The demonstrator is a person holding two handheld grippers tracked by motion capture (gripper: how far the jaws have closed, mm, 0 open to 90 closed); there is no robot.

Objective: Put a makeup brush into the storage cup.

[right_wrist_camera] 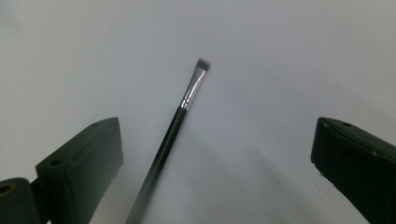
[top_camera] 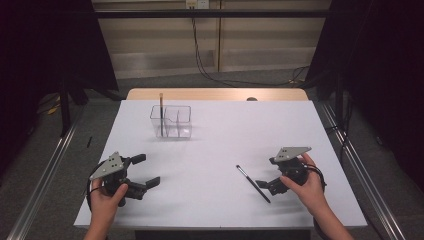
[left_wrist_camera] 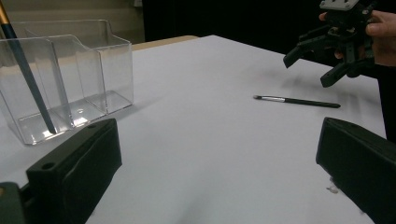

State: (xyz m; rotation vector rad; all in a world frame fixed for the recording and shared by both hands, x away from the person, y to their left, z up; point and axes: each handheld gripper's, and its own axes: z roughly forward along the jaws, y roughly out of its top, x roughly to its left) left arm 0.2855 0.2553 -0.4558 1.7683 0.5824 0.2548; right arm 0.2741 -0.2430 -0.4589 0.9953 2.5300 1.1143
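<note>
High view: on the white table (top_camera: 215, 150), one clear organizer (top_camera: 171, 121) stands far left with one pencil-like stick (top_camera: 161, 112) upright in its left compartment, and one black brush (top_camera: 253, 183) lies flat near right. Both grippers are wide and empty: the left gripper (top_camera: 145, 172) waits near left, while the right gripper (top_camera: 265, 186) hovers just beside the brush's near end. The pickup seems in hand; next, the right jaws should straddle the handle and close.
</note>
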